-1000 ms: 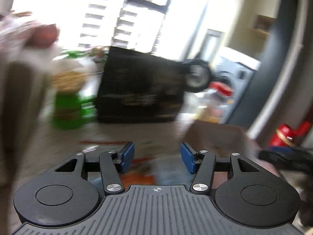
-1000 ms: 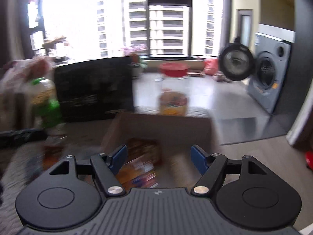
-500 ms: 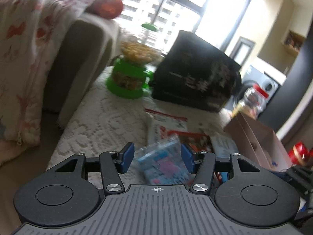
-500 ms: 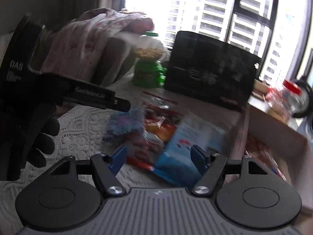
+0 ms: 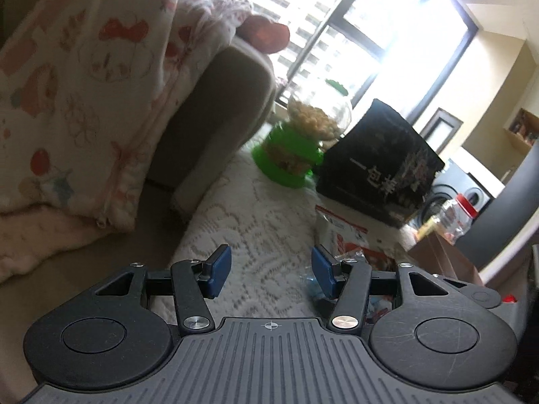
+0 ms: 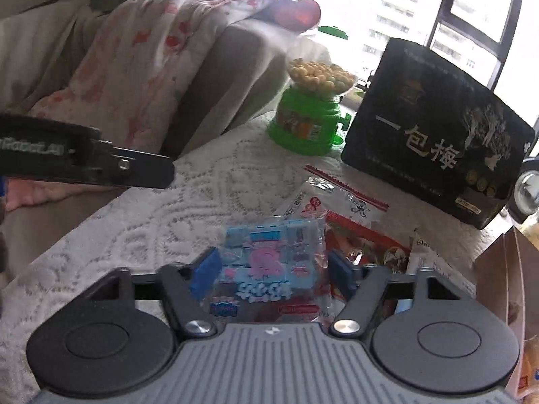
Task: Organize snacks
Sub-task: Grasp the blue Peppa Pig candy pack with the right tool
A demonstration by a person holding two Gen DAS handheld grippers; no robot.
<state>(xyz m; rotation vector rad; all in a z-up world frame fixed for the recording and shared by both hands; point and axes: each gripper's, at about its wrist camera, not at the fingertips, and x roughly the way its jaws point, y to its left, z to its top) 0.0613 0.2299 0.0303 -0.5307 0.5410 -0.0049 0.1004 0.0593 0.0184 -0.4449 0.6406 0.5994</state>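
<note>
- 2 grippers were in play: the right gripper point(image 6: 271, 271) stood with its jaws apart and a blue-and-pink snack packet point(image 6: 269, 262) lying between them on the lace cloth point(image 6: 175, 215), not yet pinched; the left gripper point(image 5: 271, 269) hung with its jaws spread over bare cloth, holding nothing.
- 1 risk was a double grab: a red packet point(image 6: 367, 239) sat tucked against the blue one at 3 o'clock, under the right-hand pad, so closing there could have caught both.
- Slippage looked likely, since the clear film wrapper seemed slick and crinkly; a shallow pinch on its edge could have let it slide out during the lift.
- At 12 o'clock a white packet with a red strip point(image 6: 337, 198) lay just beyond, and a forward shove could have pushed the pile toward the black box point(image 6: 434, 141).
- Swinging toward the cardboard box point(image 6: 505, 269) at 3 o'clock might have clipped its wall.
- The green candy dispenser point(image 6: 310, 121) stood well apart at 12 o'clock, in little danger.
</note>
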